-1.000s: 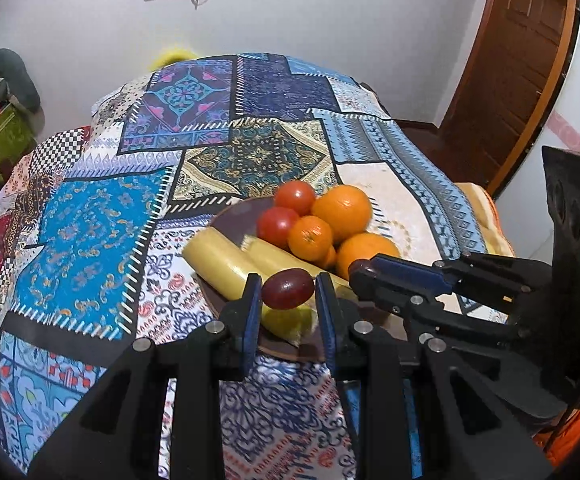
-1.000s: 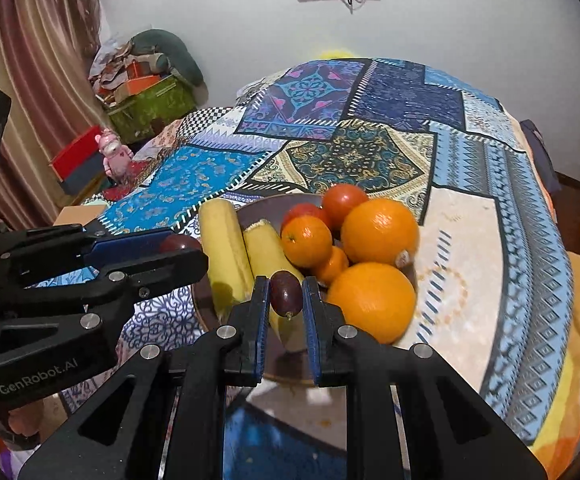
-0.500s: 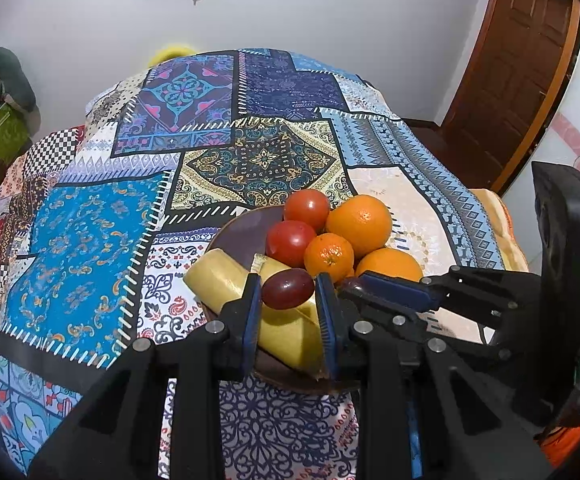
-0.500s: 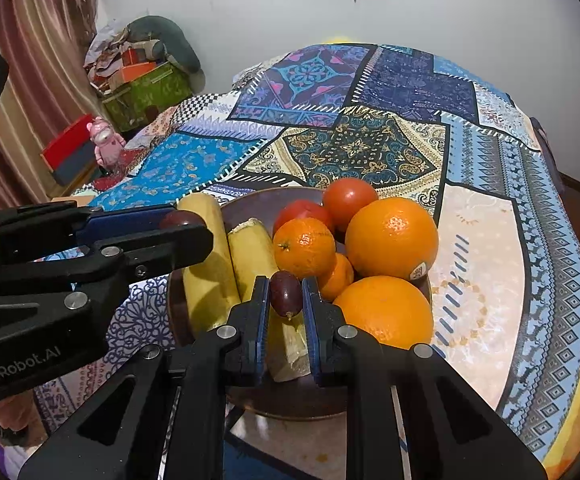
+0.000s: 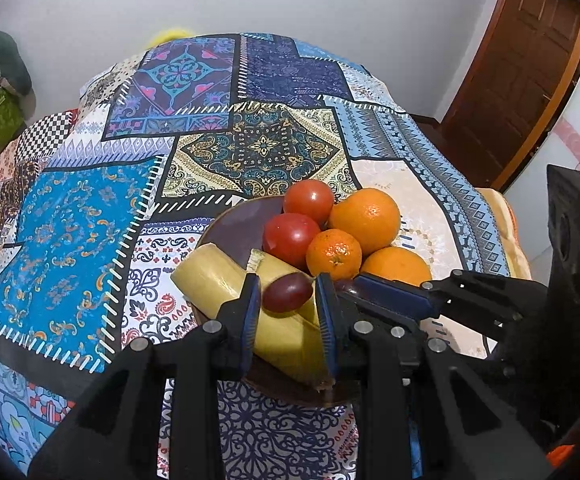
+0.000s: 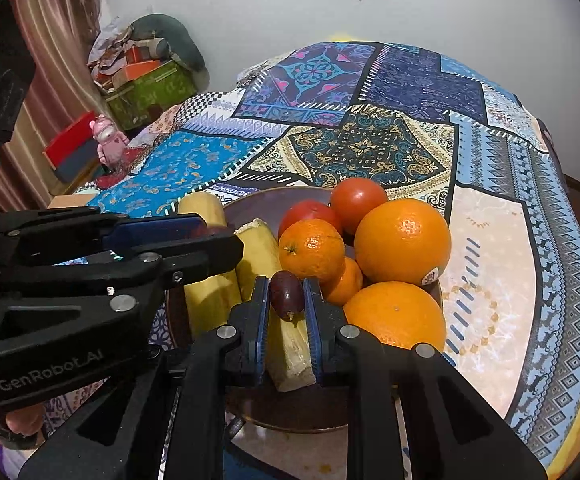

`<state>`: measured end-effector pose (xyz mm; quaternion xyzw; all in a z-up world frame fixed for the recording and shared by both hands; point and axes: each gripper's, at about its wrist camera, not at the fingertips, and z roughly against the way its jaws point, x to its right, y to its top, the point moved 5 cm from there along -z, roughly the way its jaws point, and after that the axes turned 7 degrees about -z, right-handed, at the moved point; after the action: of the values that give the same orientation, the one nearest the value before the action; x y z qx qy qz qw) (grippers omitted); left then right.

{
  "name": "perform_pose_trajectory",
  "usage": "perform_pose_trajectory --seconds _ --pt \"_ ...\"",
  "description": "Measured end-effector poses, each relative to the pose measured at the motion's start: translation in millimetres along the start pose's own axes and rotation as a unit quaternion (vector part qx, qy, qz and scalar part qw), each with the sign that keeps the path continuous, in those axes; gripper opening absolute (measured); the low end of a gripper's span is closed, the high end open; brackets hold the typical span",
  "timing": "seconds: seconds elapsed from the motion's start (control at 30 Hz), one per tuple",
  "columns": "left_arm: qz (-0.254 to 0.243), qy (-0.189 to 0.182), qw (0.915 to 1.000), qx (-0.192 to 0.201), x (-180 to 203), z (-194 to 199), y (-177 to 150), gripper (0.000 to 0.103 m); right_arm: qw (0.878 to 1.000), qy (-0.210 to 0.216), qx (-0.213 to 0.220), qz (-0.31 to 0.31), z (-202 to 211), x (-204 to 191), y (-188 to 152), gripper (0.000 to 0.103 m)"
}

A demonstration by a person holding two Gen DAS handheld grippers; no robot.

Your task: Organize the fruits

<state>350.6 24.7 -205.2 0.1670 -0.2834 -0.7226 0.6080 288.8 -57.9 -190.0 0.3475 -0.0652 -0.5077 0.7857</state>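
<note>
A brown plate (image 5: 233,224) (image 6: 290,408) on the patchwork table holds two bananas (image 5: 209,280) (image 6: 205,296), two tomatoes (image 5: 290,236) (image 6: 358,198) and several oranges (image 5: 364,216) (image 6: 402,240). My left gripper (image 5: 288,296) is shut on a dark red grape (image 5: 287,293) just above the bananas. My right gripper (image 6: 286,296) is shut on a second dark grape (image 6: 285,295) above the near banana, beside a small orange (image 6: 312,250). Each gripper shows in the other's view, the right one (image 5: 390,300) and the left one (image 6: 149,236).
The patchwork cloth (image 5: 265,144) covers the round table, bare beyond the plate. A wooden door (image 5: 522,80) stands at the right. Boxes and clutter (image 6: 145,80) and a pink toy (image 6: 107,142) sit at the left by a curtain.
Both grippers have moved forward and down over the plate, each still holding its grape. The fruits on the plate have not moved.
</note>
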Motion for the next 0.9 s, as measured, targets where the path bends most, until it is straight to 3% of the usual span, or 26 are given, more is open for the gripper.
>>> perform_pose_trajectory --seconds 0.13,0.43,0.7,0.9 --pt "0.002 -0.012 0.9999 -0.003 2 1 -1 0.036 1.0 0.001 -0.003 0.002 0 -1 -1 0.017" --pt "0.01 -0.007 0.9998 0.013 -2 25 -6 0.036 1.0 0.002 0.004 0.002 12 -1 -1 0.023" --pt "0.001 0.021 0.9968 0.077 6 92 -2 0.036 0.999 -0.005 0.046 -0.008 58 1 7 0.023" --pt "-0.008 0.043 0.9901 0.133 21 151 -5 0.036 0.995 -0.01 0.102 -0.012 119 -7 14 0.023"
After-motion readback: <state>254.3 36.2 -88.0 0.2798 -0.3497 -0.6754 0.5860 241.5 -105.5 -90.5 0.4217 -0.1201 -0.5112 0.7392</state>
